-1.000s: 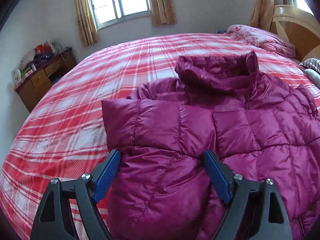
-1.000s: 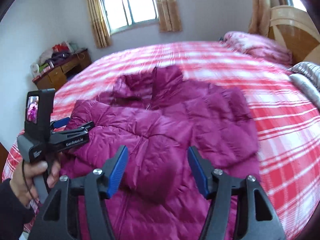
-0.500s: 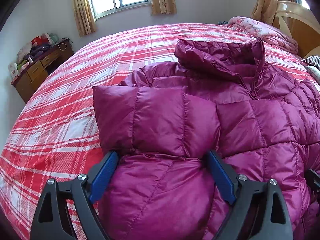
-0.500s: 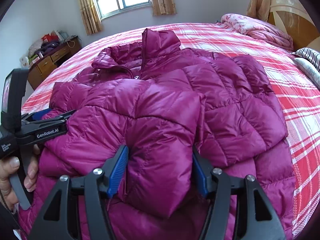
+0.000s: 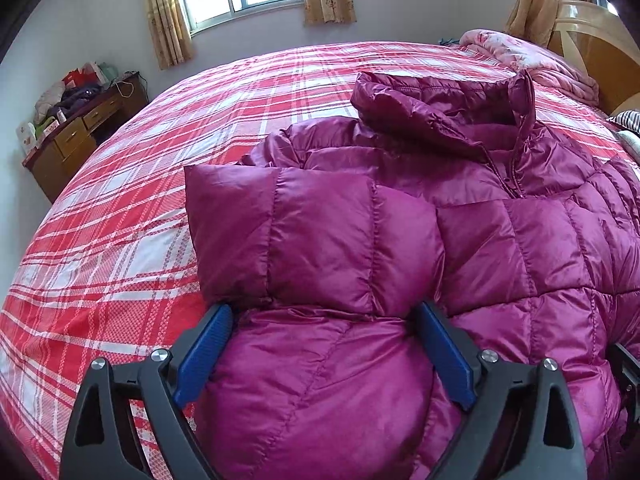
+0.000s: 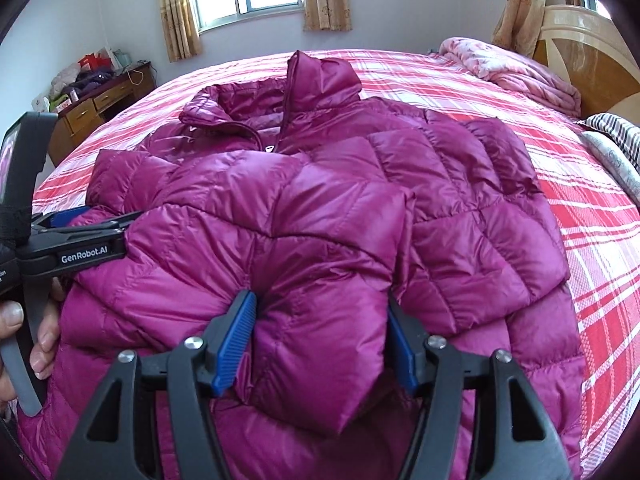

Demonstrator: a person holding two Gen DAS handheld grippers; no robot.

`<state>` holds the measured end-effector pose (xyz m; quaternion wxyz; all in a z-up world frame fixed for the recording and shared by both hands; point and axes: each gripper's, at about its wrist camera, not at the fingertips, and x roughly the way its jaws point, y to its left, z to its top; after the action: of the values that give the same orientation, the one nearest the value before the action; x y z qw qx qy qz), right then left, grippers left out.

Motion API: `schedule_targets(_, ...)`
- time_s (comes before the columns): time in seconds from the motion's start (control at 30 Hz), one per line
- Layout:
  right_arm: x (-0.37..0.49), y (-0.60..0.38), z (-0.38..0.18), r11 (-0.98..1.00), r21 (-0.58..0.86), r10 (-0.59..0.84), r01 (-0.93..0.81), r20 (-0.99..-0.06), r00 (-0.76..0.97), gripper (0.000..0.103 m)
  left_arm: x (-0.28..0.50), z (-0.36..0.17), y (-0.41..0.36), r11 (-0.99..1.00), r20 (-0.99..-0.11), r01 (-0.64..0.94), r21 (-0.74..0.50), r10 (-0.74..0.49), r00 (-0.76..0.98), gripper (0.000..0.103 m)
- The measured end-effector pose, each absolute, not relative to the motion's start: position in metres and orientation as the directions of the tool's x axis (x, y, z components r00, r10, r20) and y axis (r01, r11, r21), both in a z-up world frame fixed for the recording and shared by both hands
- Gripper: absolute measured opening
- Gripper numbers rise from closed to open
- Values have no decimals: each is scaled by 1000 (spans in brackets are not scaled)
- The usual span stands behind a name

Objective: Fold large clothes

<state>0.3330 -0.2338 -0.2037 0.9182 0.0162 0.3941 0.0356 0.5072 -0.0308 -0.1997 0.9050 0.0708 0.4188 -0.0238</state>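
A magenta quilted down jacket (image 5: 460, 208) lies on the bed, collar toward the far side, both sleeves folded across its front; it also shows in the right wrist view (image 6: 460, 208). My left gripper (image 5: 324, 344) is open, its blue pads straddling the puffy left side of the jacket below the folded left sleeve (image 5: 312, 240). My right gripper (image 6: 320, 340) is open, its pads on either side of the folded right sleeve (image 6: 320, 320). The left gripper (image 6: 76, 220) and the hand holding it show at the left of the right wrist view.
The bed (image 5: 120, 220) has a red and white plaid cover. A pink quilt (image 6: 512, 68) and a wooden headboard (image 6: 592, 44) lie at the far right. A striped pillow (image 6: 616, 132) is on the right. A cluttered wooden desk (image 5: 76, 128) stands at the left wall.
Both grippers have come down and forward onto the jacket. The right gripper's pads now sit around the folded sleeve, slightly wider than half a second ago.
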Motion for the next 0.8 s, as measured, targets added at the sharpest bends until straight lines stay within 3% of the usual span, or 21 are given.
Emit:
schedule_targets(0.2, 331, -234, -204, 997, 61, 80, -52, -717, 692, 65, 503, -184, -33, 990, -760, 62, 126, 56, 648, 94)
schedule_targets(0.4, 330, -235, -203, 996, 69, 86, -53, -711, 698, 65, 479, -133, -51, 989, -685, 140, 49, -69, 725, 94)
schedule_targets(0.57, 329, -237, -203, 995, 80, 94, -54, -707, 701, 65, 488, -159, -77, 976, -732, 182, 121, -36, 680, 94)
schedule_targets(0.8, 329, -237, -203, 995, 78, 93, -54, -708, 700, 65, 499, -191, -66, 984, -768, 172, 47, -74, 636, 96)
